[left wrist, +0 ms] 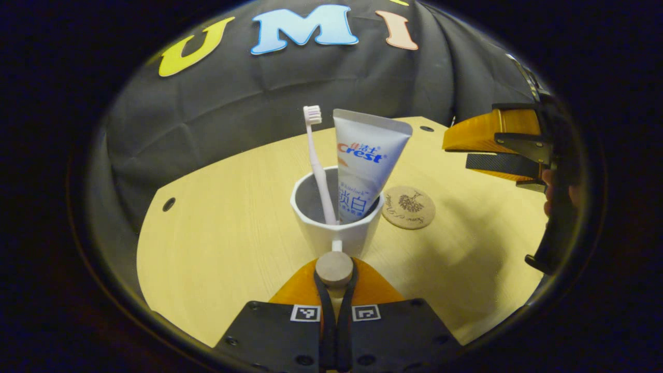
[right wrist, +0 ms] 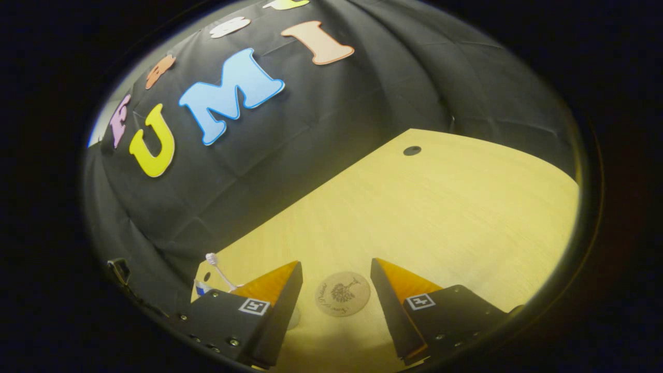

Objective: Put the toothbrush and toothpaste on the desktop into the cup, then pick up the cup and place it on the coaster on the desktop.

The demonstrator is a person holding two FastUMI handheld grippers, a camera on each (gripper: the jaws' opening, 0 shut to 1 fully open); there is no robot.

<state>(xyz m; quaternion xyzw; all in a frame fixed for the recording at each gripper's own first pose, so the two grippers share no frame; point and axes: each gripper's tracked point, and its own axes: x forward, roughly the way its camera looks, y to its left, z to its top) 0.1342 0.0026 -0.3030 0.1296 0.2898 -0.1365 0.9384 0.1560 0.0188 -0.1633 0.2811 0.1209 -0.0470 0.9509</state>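
In the left gripper view, the left hand-held gripper (left wrist: 334, 269) is closed on the round knob of the handle of the white cup (left wrist: 334, 217), which stands on the counter (left wrist: 217, 243) holding the toothbrush (left wrist: 317, 160) and toothpaste (left wrist: 365, 166) upright; the coaster (left wrist: 408, 207) lies just beside it. In the right gripper view, the right hand-held gripper (right wrist: 335, 282) hangs wide open and empty above the coaster (right wrist: 342, 293).

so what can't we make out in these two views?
- Cup base and handle: left gripper view, hidden by the left gripper shut on the handle's knob.
- Toothbrush and toothpaste lower ends: hidden by the cup wall.
- Cup in right gripper view: behind a finger of the open right gripper; only brush head shows.
- Coaster print: too small.
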